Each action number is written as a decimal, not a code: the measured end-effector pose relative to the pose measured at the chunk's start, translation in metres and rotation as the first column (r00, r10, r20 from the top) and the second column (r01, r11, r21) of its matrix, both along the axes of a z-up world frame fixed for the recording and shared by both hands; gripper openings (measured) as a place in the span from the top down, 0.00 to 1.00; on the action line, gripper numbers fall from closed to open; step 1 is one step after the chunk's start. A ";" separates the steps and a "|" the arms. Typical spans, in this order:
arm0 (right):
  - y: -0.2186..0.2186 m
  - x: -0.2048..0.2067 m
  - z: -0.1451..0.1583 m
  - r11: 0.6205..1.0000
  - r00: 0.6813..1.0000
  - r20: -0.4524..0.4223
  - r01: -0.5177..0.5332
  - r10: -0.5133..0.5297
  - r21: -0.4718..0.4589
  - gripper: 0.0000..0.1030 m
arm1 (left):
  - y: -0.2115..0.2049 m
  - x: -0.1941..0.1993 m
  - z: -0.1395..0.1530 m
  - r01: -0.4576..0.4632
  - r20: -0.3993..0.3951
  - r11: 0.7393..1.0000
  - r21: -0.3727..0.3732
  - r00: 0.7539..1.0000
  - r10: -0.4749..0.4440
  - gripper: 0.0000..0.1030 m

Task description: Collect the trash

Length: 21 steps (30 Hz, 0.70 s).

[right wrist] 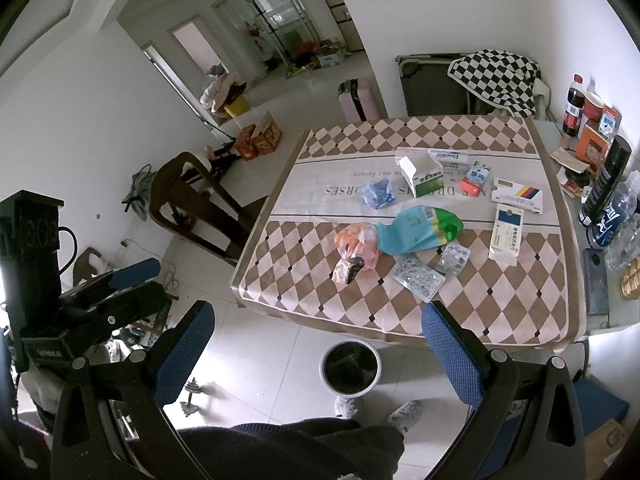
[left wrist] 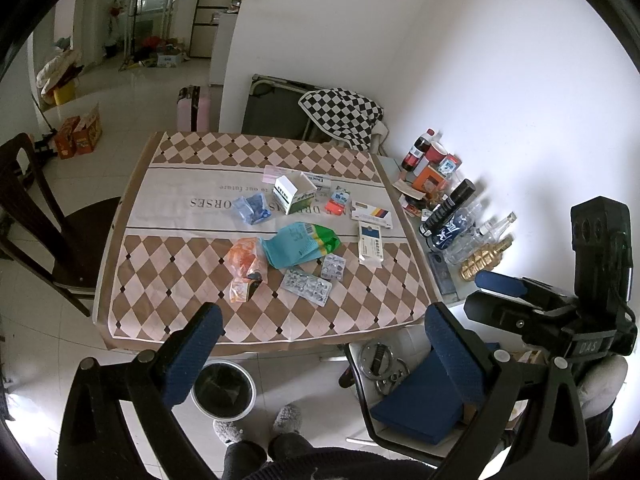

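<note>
Both grippers, left gripper (left wrist: 320, 356) and right gripper (right wrist: 316, 356), hover fingers spread, gripping nothing. Trash bin (left wrist: 223, 390) on floor at 6 o'clock below table (left wrist: 160, 280); wrappers (left wrist: 302, 245), blister packs (left wrist: 306, 285), boxes (left wrist: 294, 194) scattered on top, bottles (left wrist: 448, 208) at 3 o'clock.

Matt diamond-print tablecloth (left wrist: 168, 280), crinkled glossy plastic bags (left wrist: 304, 244), shiny foil blister packs (left wrist: 306, 286) — fingers (left wrist: 196, 354) padded in textured blue.

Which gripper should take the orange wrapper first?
Probably left. The left gripper is open and empty, with the orange wrapper almost straight ahead; from the right gripper it lies across toward the table's left edge.
</note>
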State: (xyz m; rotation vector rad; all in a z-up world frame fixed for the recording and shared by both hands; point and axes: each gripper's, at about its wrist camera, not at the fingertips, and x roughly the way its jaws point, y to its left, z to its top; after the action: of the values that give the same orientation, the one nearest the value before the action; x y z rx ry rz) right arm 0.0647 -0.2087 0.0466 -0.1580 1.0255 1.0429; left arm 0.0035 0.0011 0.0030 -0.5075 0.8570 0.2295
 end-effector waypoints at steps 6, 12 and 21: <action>0.001 0.000 -0.001 1.000 1.000 -0.003 0.000 0.000 0.000 0.00 | 0.000 0.000 0.000 0.000 -0.001 1.000 -0.001 1.000 0.000 0.00; 0.003 0.001 -0.004 1.000 1.000 -0.004 0.001 -0.001 -0.001 0.00 | 0.000 0.000 0.000 0.000 0.001 1.000 -0.001 1.000 0.000 0.00; 0.003 0.001 -0.004 1.000 1.000 -0.003 -0.001 0.001 -0.001 0.00 | -0.002 -0.007 0.000 0.000 0.001 1.000 -0.001 1.000 0.000 0.00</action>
State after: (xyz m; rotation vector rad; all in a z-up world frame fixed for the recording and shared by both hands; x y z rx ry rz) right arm 0.0658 -0.2057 0.0422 -0.1577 1.0287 1.0443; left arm -0.0031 -0.0008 0.0033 -0.5087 0.8564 0.2285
